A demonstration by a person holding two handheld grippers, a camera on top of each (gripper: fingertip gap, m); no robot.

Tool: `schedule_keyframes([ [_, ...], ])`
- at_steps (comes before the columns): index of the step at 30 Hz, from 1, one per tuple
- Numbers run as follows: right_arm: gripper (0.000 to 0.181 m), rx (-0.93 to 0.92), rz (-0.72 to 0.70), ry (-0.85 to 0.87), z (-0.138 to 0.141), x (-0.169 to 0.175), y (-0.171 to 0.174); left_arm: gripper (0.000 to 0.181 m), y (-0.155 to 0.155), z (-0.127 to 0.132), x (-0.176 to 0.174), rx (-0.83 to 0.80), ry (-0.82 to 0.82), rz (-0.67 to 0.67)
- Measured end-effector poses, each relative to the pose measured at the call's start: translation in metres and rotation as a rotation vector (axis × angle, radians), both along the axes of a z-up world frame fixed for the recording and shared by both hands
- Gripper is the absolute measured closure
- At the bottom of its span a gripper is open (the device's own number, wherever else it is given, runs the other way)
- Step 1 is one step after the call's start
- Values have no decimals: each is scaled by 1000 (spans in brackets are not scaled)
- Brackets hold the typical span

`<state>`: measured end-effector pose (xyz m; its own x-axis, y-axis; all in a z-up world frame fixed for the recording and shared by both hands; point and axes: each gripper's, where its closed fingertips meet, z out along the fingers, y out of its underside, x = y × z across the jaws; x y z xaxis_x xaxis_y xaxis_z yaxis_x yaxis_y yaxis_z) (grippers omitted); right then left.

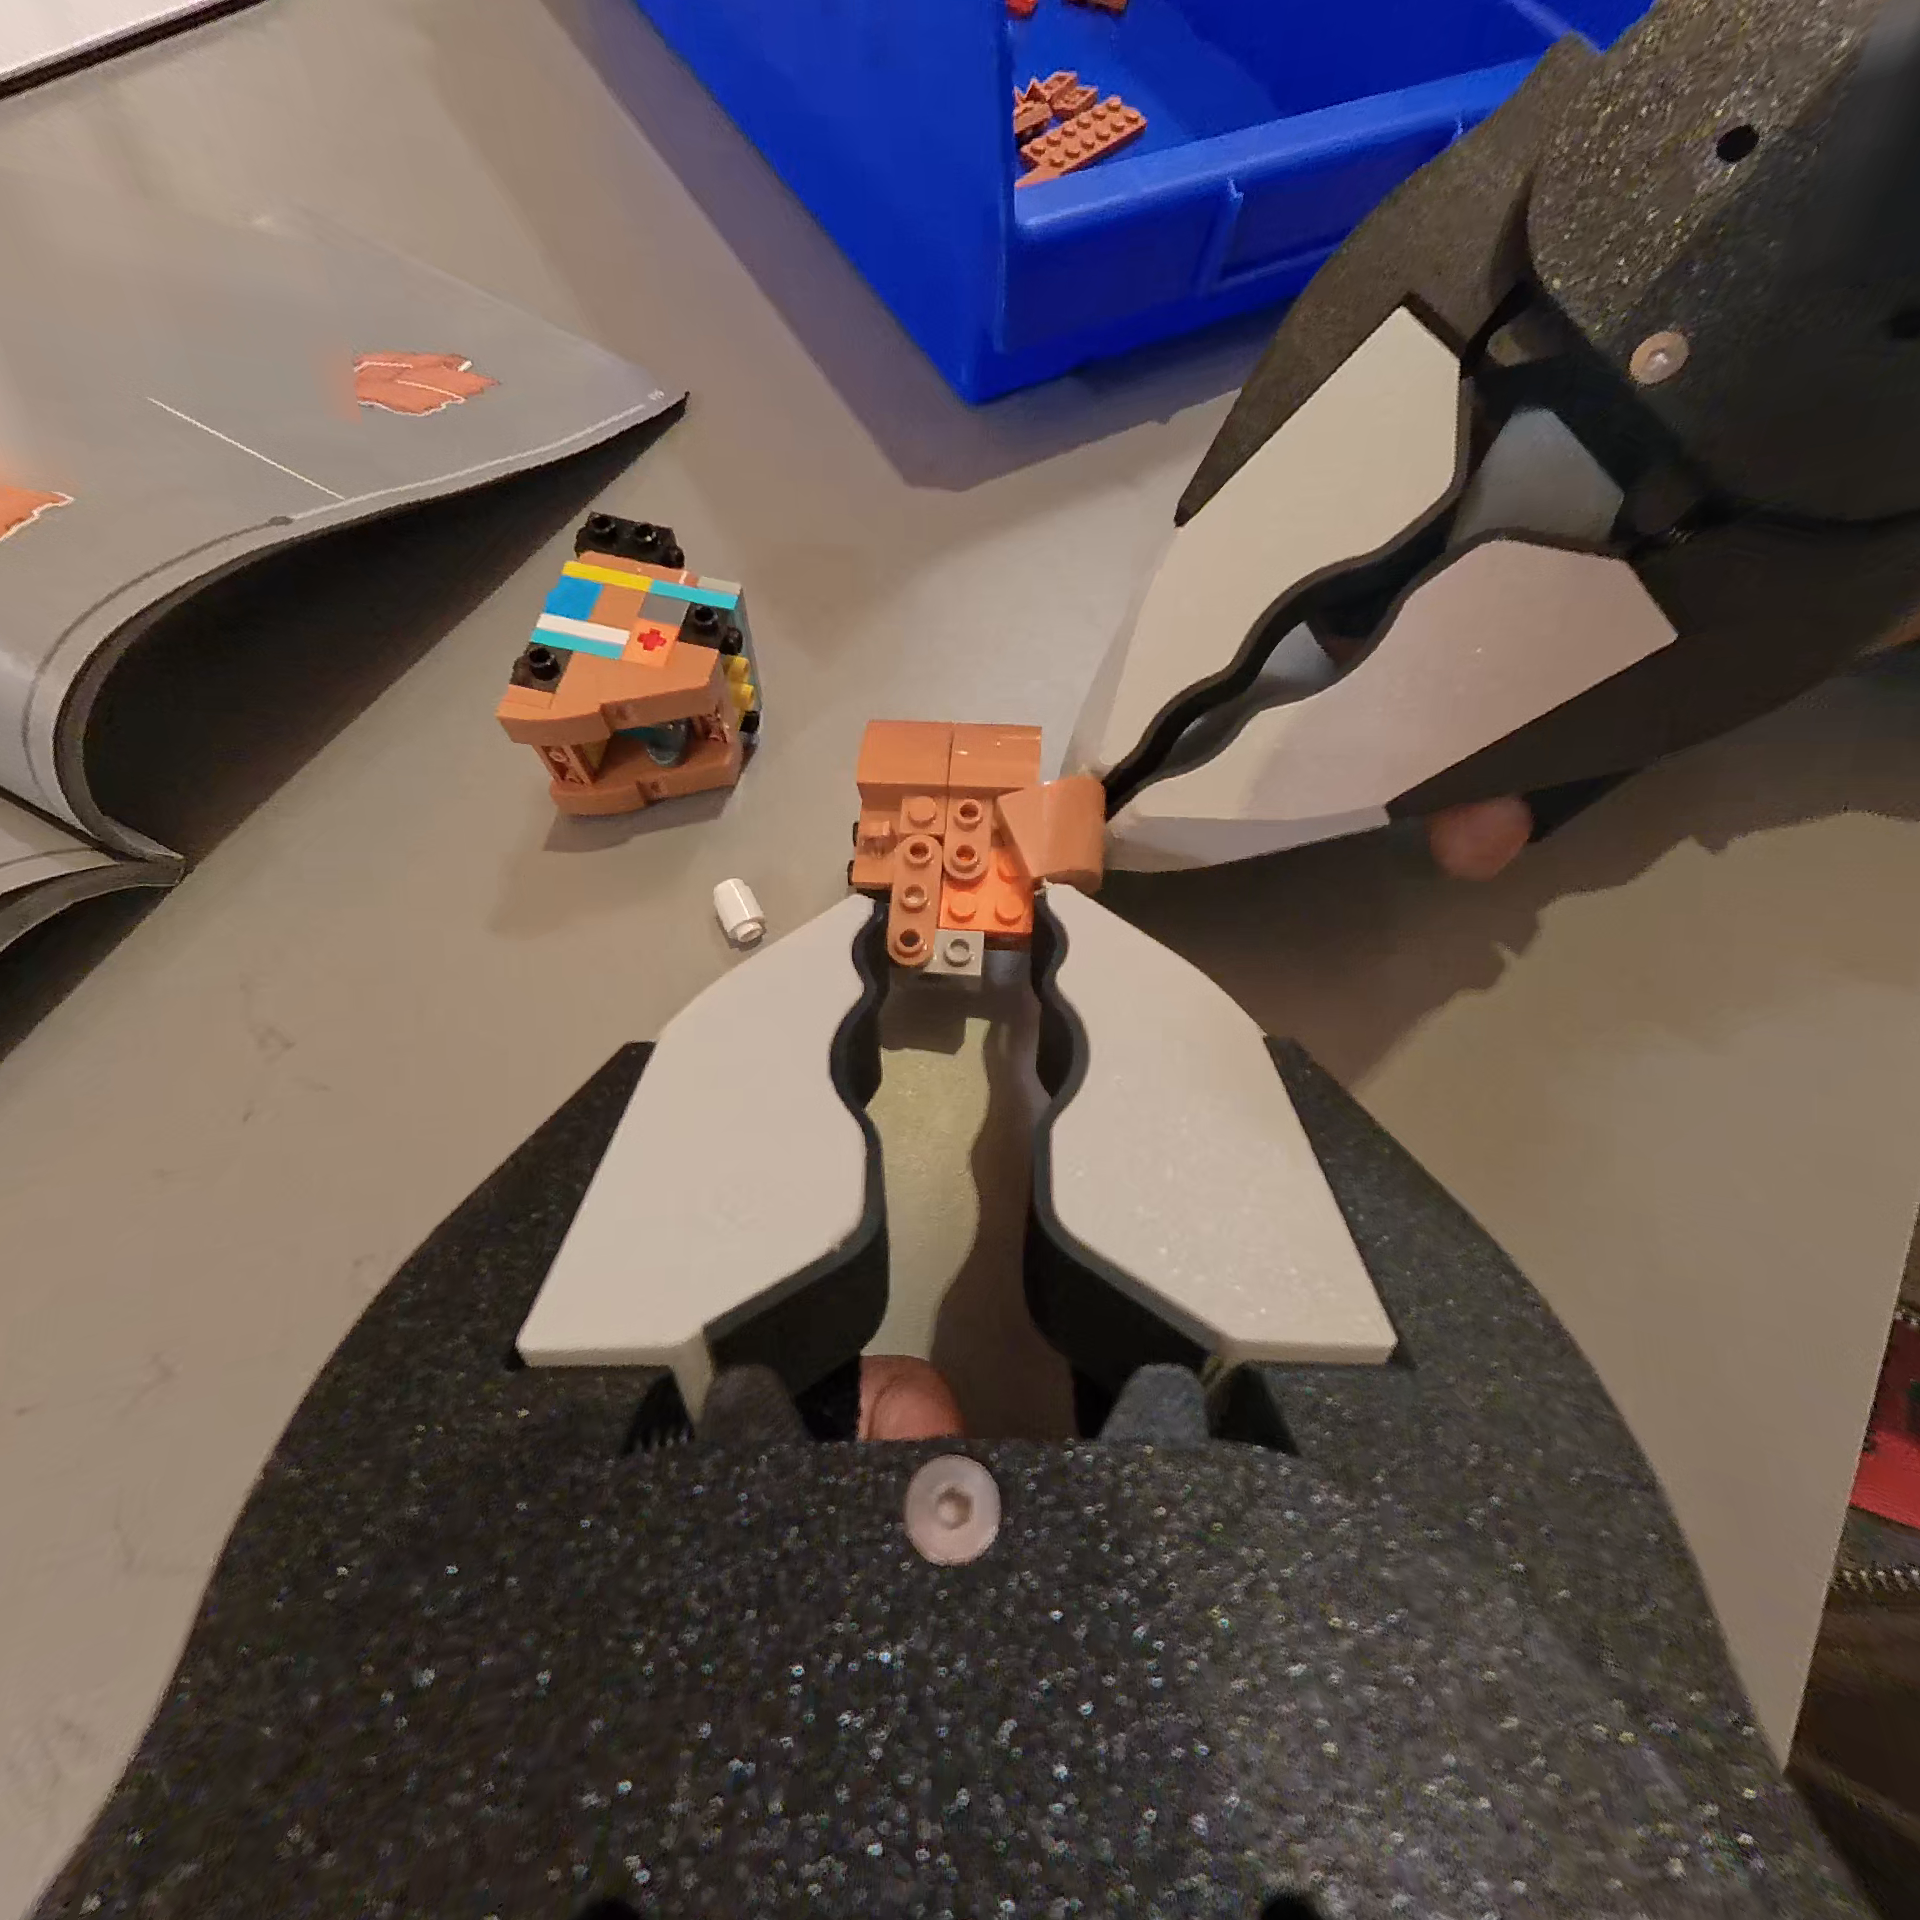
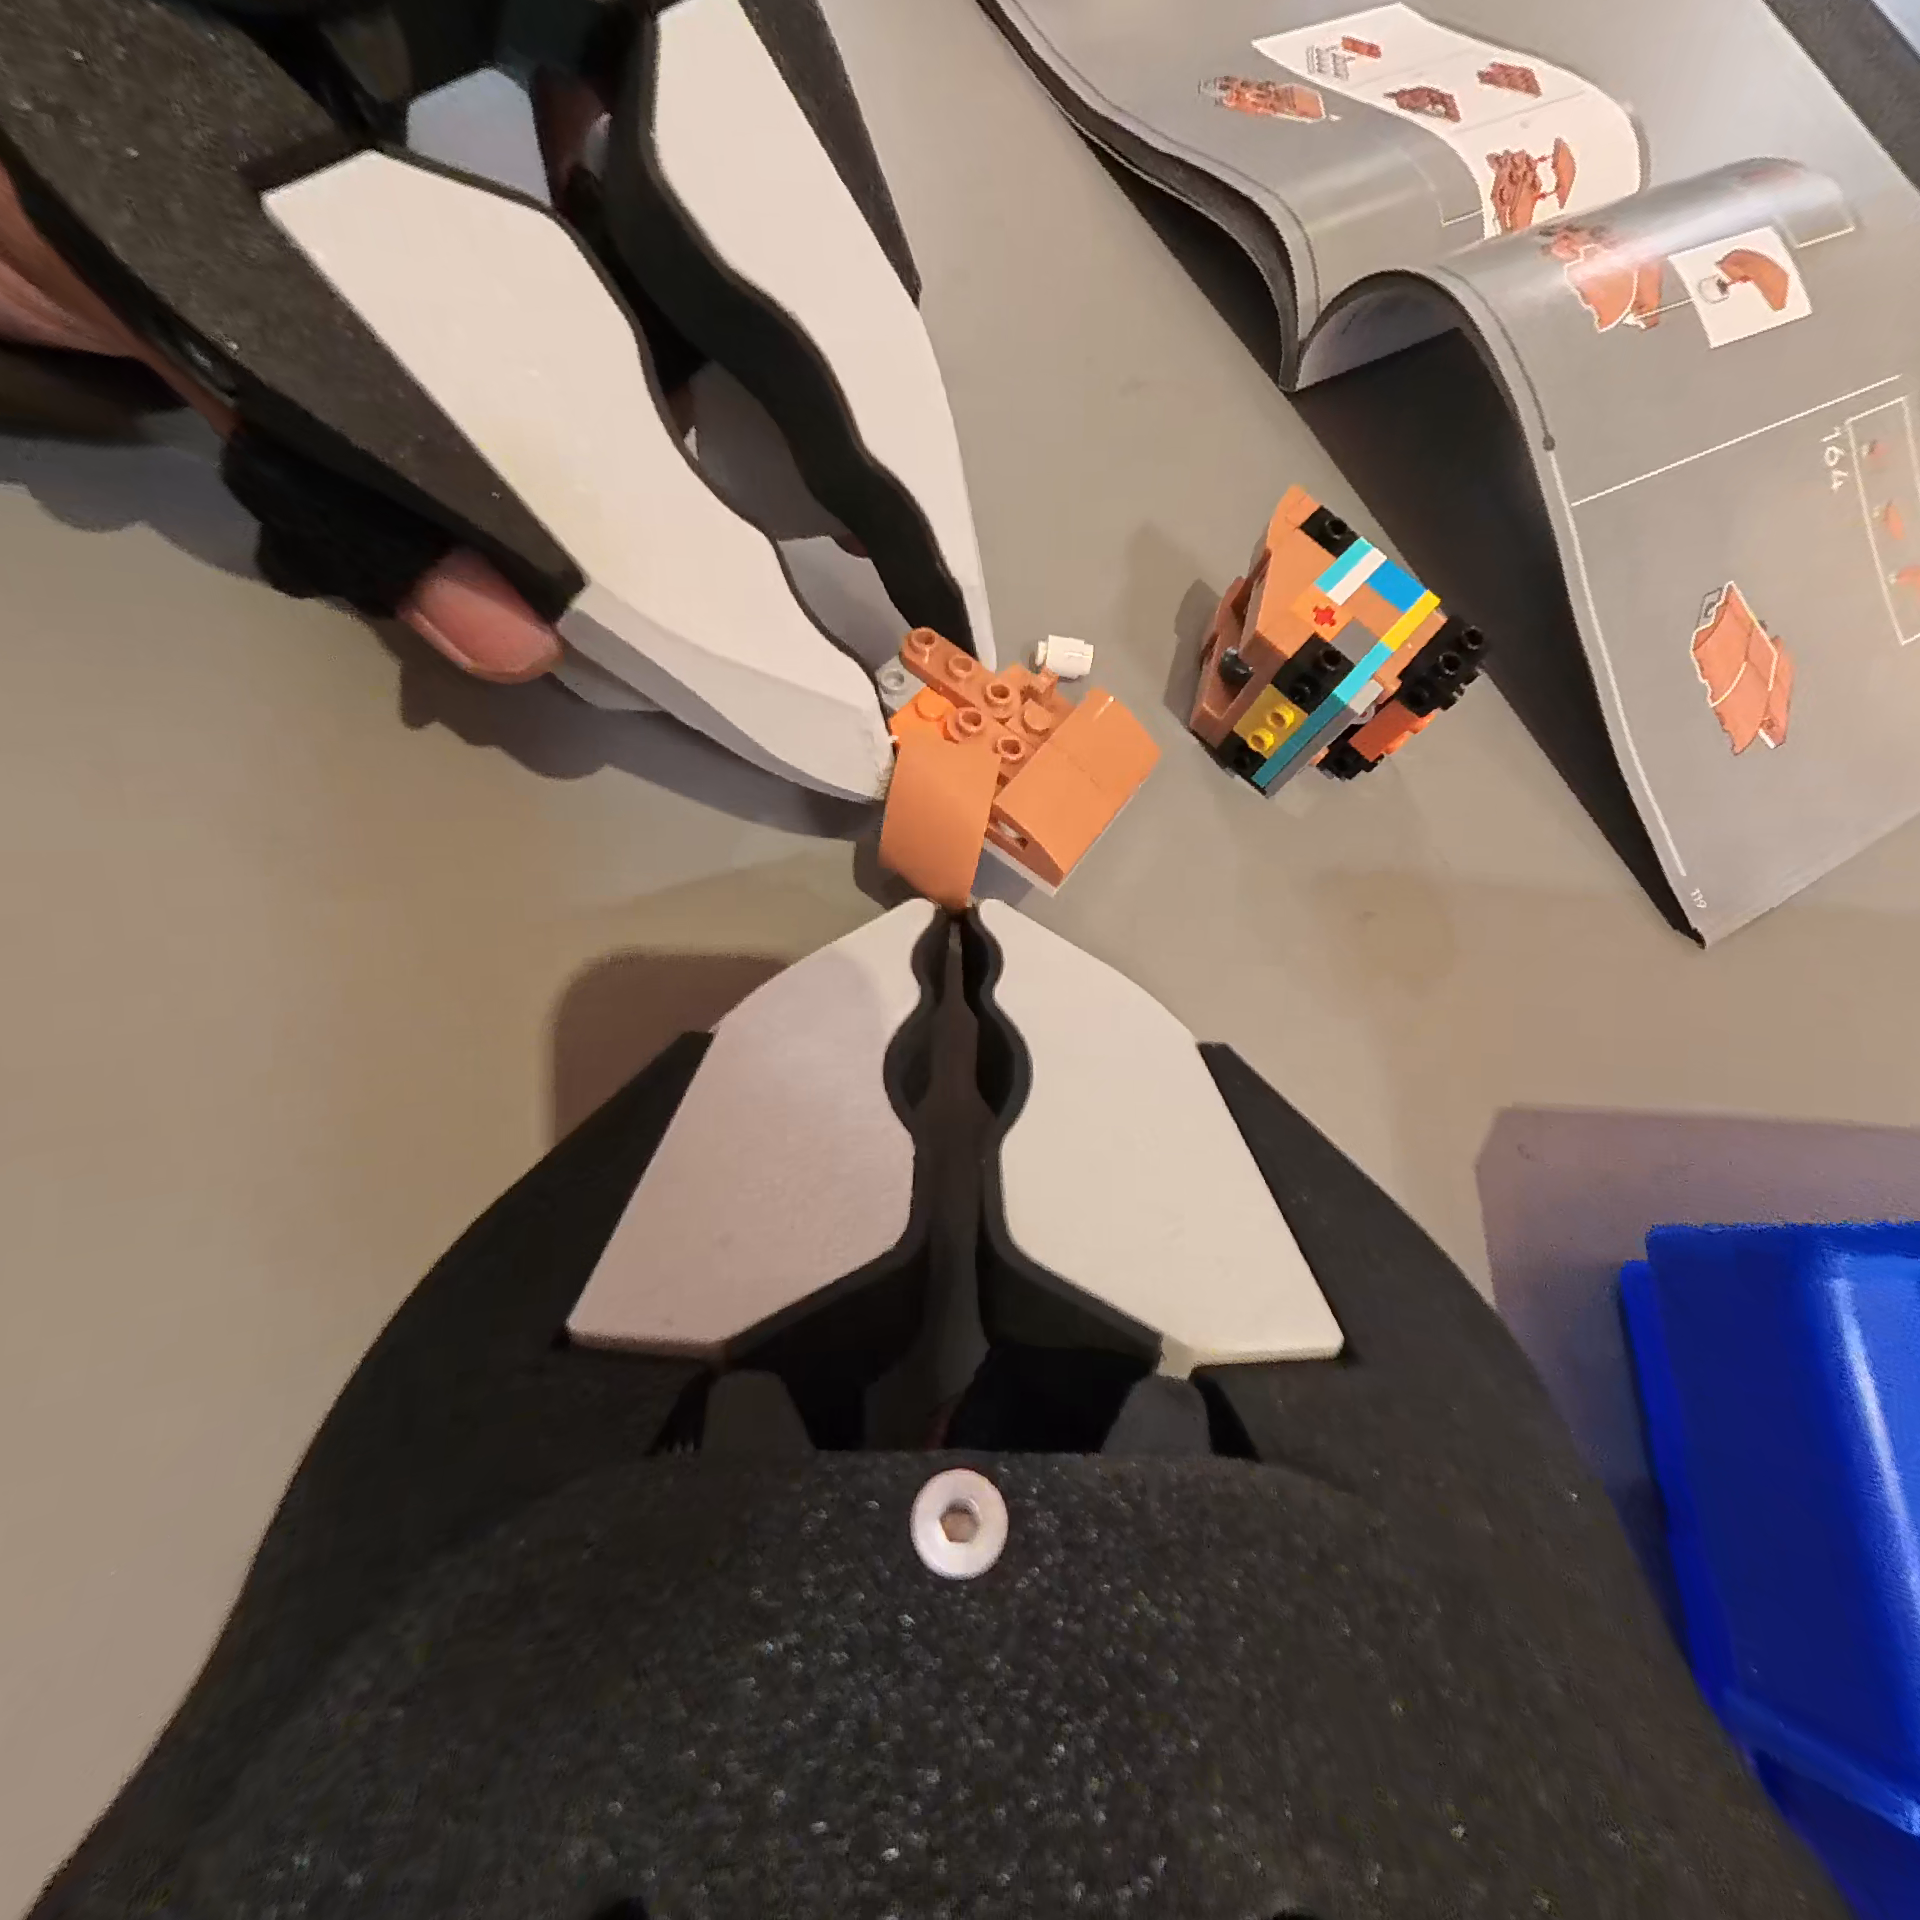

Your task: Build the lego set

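Note:
My left gripper (image 1: 956,920) is shut on a small orange and tan lego assembly (image 1: 966,769), holding its near end just above the table. My right gripper (image 2: 951,912) is shut on a curved tan brick (image 2: 930,821) and holds it against the side of that assembly (image 2: 1081,769). In the left wrist view the right gripper (image 1: 1103,810) comes in from the upper right with the curved brick (image 1: 1060,831). In the right wrist view the left gripper (image 2: 925,696) comes in from the upper left. Whether the brick is seated on the studs is not clear.
A multi-coloured sub-build (image 1: 634,686) (image 2: 1330,655) lies on the grey table. A small white round piece (image 1: 740,912) (image 2: 1065,655) lies near the assembly. A blue bin (image 1: 1039,260) (image 2: 1787,1507) holds brown pieces (image 1: 1081,130). An open instruction booklet (image 1: 260,416) (image 2: 1558,312) lies beside them. My two grippers' fingertips are within a few centimetres of each other.

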<state>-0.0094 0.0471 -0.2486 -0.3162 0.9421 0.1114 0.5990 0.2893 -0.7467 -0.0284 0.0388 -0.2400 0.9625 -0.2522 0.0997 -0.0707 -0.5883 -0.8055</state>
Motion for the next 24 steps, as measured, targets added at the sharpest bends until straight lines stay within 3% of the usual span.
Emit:
schedule_keyframes([
  [15, 168, 58, -3, -14, -4, -1, -1, 155, 1, -1, 2, -3, 17, 6],
  [24, 169, 104, -13, -15, -5, 0, -1, 155, 2, -3, 4, -4, 71, 4],
])
